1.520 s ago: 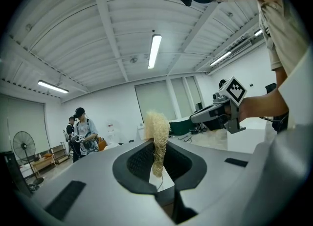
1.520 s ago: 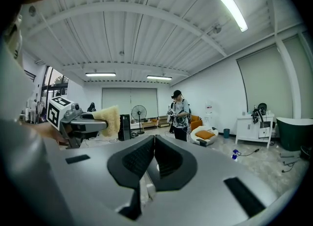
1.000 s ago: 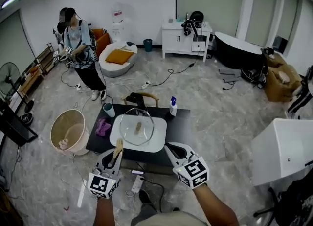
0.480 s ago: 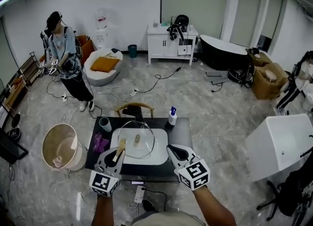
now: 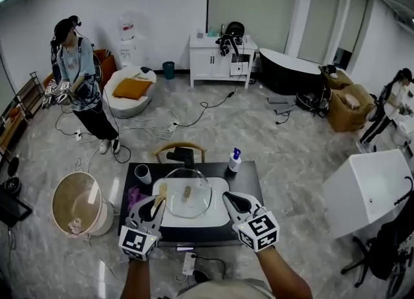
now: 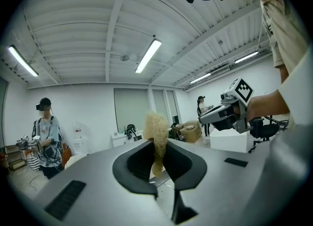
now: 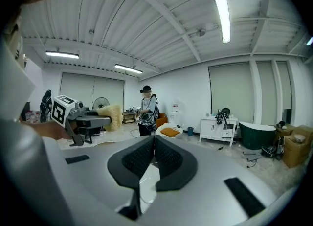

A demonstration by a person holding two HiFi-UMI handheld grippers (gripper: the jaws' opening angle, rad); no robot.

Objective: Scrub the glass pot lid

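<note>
Dark worktop (image 5: 249,181) carries a white tray (image 5: 217,217), and the glass pot lid (image 5: 186,192) sits knob-up in the middle of it. Compared with a second ago the view has shifted and the lid now lies closer to both grippers. Left gripper (image 5: 155,202) has its fingers clamped on a loofah scrubber (image 6: 156,132), whose tip is at the lid's left rim; contact unclear. Right gripper (image 5: 229,199) has its fingers together, empty, beside the right rim. Approach looks nearly done, scrubbing not yet started.
</note>
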